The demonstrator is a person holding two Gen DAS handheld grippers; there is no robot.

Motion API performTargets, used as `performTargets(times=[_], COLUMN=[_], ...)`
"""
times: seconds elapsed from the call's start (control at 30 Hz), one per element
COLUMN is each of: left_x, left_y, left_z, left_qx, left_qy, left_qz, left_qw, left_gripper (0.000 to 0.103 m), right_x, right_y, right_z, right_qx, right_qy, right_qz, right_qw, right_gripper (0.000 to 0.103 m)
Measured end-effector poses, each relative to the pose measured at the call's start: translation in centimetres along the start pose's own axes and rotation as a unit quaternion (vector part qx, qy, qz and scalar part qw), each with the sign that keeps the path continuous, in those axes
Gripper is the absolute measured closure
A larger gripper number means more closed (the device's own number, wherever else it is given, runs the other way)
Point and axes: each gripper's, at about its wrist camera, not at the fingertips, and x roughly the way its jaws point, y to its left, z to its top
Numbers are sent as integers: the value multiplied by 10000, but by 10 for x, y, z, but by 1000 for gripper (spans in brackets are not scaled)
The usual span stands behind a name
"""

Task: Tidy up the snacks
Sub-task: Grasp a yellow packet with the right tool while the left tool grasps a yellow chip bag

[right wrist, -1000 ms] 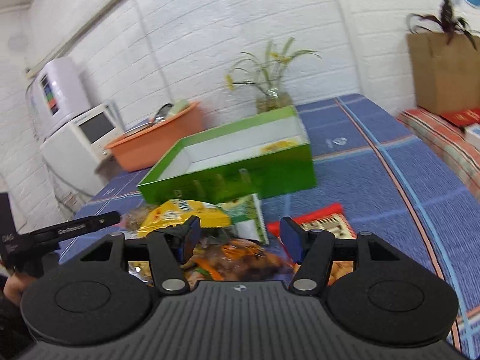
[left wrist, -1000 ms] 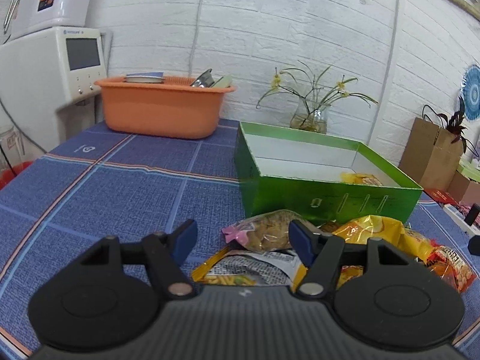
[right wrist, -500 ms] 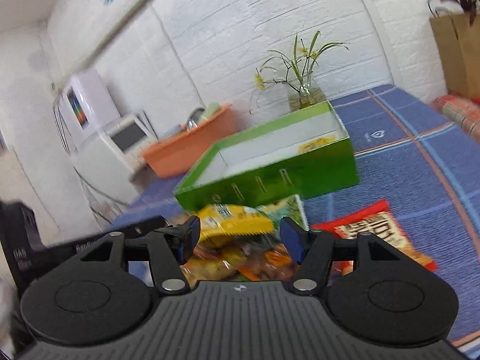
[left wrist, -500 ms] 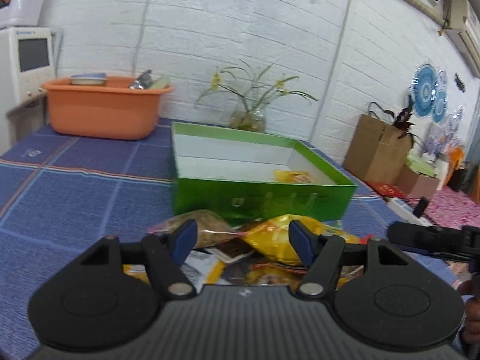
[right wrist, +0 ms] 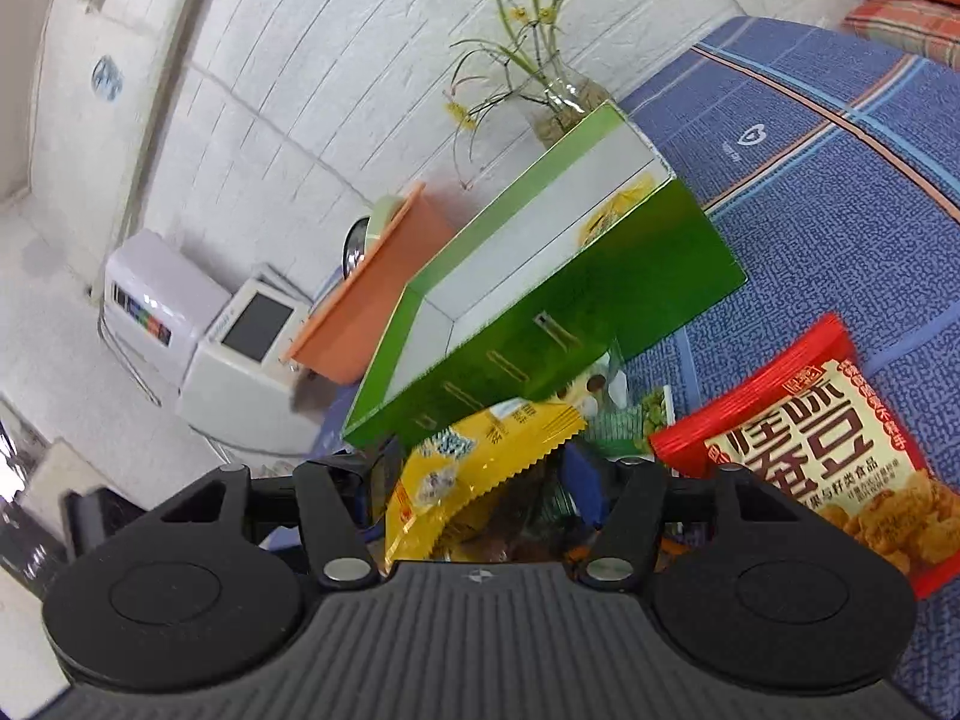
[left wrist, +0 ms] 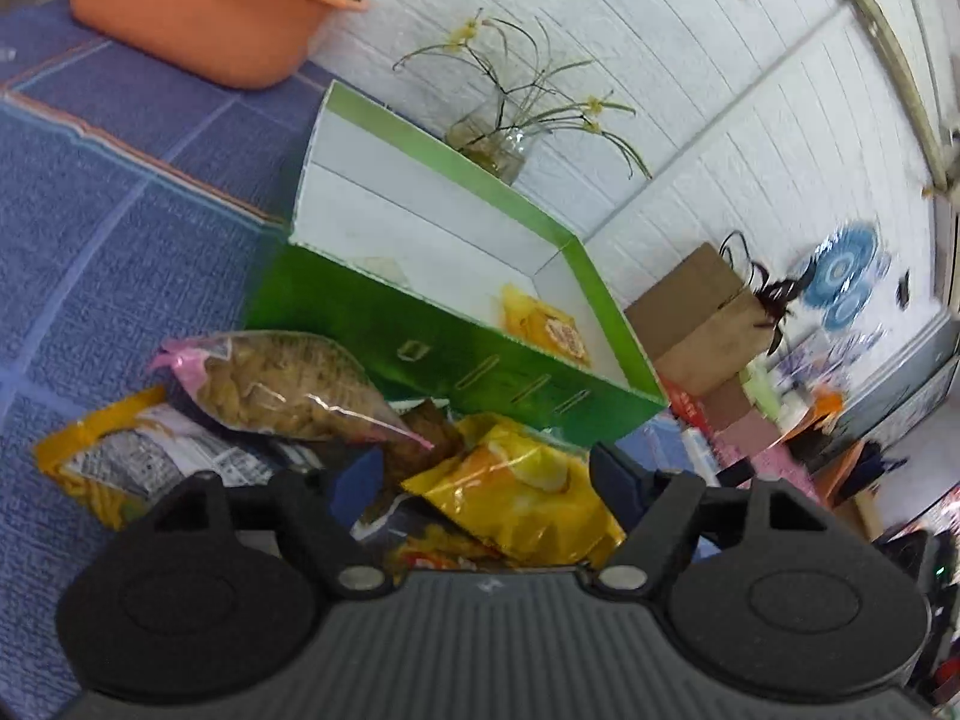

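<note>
left gripper (left wrist: 486, 474) jaws opening over the yellow chip bag (left wrist: 522, 498); right gripper (right wrist: 480, 474) closing around it, not gripping. pinch the crimped edge, lift into green box (left wrist: 432, 324).

Left gripper (left wrist: 486, 489) and right gripper (right wrist: 480, 480): each is showing a matte black ribbed housing along the lower edge of its wrist view, flanked by two round black discs with shallow circular recesses. Two angled black link arms are rising from silver pivot screws toward blue-padded fingers (left wrist: 609, 480). A small white emblem is marking each housing's centre.
</note>
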Motion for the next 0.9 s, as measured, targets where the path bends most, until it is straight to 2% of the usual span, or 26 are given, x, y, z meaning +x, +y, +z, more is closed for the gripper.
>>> performTargets(times=[0.03, 0.07, 0.13, 0.23, 0.3, 0.33, 0.47, 0.57, 0.9], left_x=[1, 2, 7, 21, 29, 31, 27, 18, -44], left_y=[-1, -2, -4, -11, -6, -2, -1, -7, -16], left_z=[2, 3, 4, 1, -5, -7, -6, -6, -13], left_qx=[-44, -56, -86, 249, 95, -1, -40, 98, 383], left_qy=[36, 109, 302, 605, 669, 647, 656, 548, -112], left_qz=[-49, -114, -280, -193, -259, -322, -569, -626, -1023], left_qw=[10000, 9999, 9991, 9977, 9974, 9974, 9962, 9965, 9939], left_gripper=[27, 27, 27, 27, 27, 28, 47, 50, 52], right_x=[2, 4, 8, 15, 17, 17, 13, 8, -17], right_y=[-1, -2, -1, 0, -2, -3, 1, 9, 49], right_z=[3, 5, 8, 10, 7, 7, 7, 6, 0], right_qx=[83, 158, 233, 102, 108, 91, -11, -52, -452], right_qy=[48, 104, 164, 192, 171, 176, 127, 36, -35], right_qz=[21, 21, 8, -164, -212, -231, -289, -234, 455], right_qw=[10000, 9998, 9996, 9996, 9996, 9995, 9995, 9997, 9979], right_gripper=[30, 40, 50, 51, 51, 56, 61, 63, 64])
